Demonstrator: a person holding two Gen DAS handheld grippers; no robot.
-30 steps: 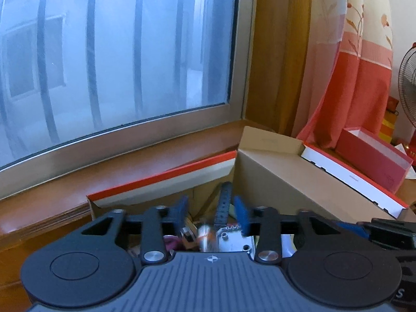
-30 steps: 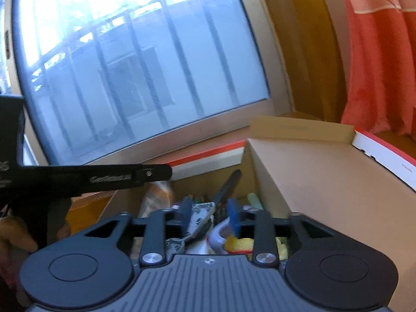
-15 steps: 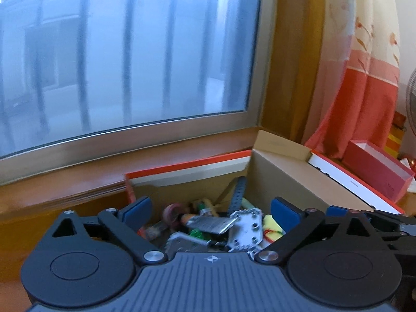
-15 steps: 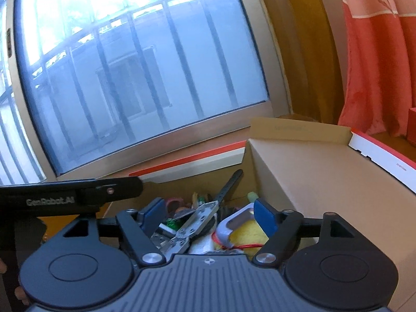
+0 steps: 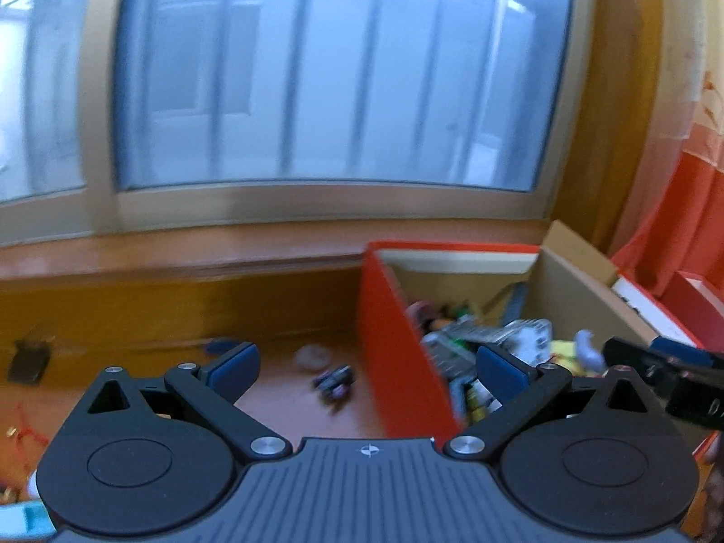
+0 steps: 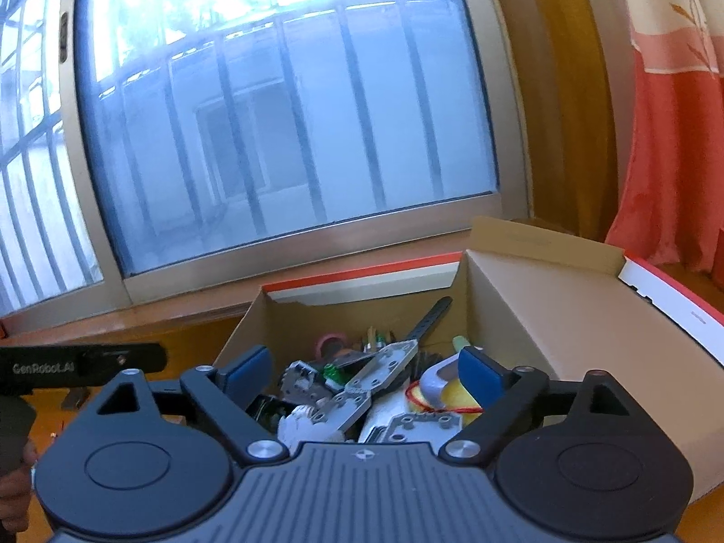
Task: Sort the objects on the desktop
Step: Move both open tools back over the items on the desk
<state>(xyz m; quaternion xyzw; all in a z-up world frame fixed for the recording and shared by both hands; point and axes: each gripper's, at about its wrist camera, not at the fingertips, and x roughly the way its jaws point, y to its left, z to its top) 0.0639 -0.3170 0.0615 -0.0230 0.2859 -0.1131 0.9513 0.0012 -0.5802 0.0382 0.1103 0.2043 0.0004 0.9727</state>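
A red cardboard box [image 5: 398, 353] with a brown inside [image 6: 534, 316] holds a pile of small objects: metal brackets [image 6: 375, 375], a black strap [image 6: 430, 314], a yellow sponge [image 6: 452, 396]. My left gripper [image 5: 369, 369] is open and empty, left of the box over the wooden desk. A small dark object [image 5: 335, 380] lies on the desk beside the box. My right gripper [image 6: 366, 373] is open and empty, just above the pile in the box.
A window with bars [image 6: 289, 135] and a wooden sill [image 5: 181, 262] run behind the desk. A red and white curtain [image 6: 669, 113] hangs at the right. A white and red lid [image 6: 669, 312] lies right of the box. Small bits [image 5: 22, 434] lie at the desk's left.
Both grippers opened from nearly shut to wide open. My left gripper swung left, away from the box to the desk beside it. My right gripper stayed over the box.
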